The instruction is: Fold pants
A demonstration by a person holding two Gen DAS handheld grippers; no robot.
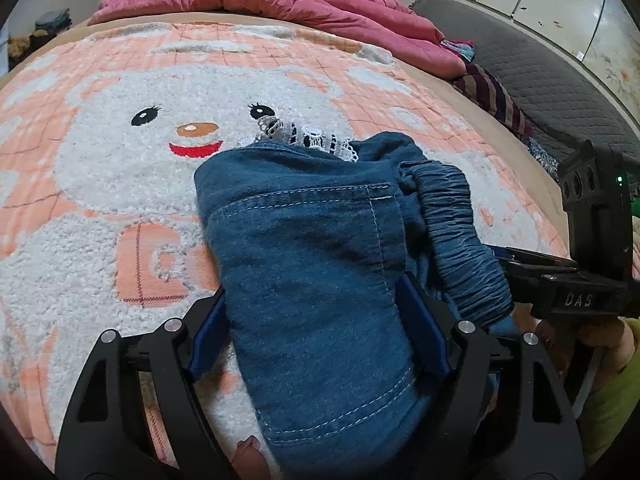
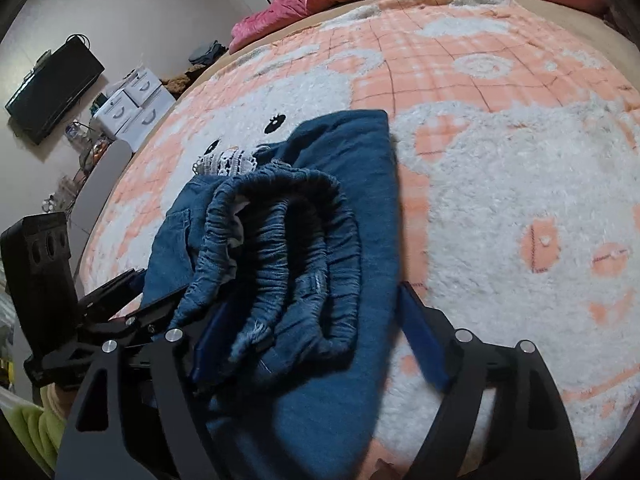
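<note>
The folded blue denim pants [image 1: 316,264] run off the bottom edge in both views – their legs are hidden, and only a bit of white lace trim [image 1: 304,136] shows.

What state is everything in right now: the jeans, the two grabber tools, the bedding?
Denim pants: folded into a compact bundle, lying on the blanket, lace trim poking out.
Left gripper: jaws apart, straddling the bundle.
Right gripper: jaws apart around the waistband end.
Bear blanket: spread flat.
Pink quilt: bunched at the far edge.
</note>
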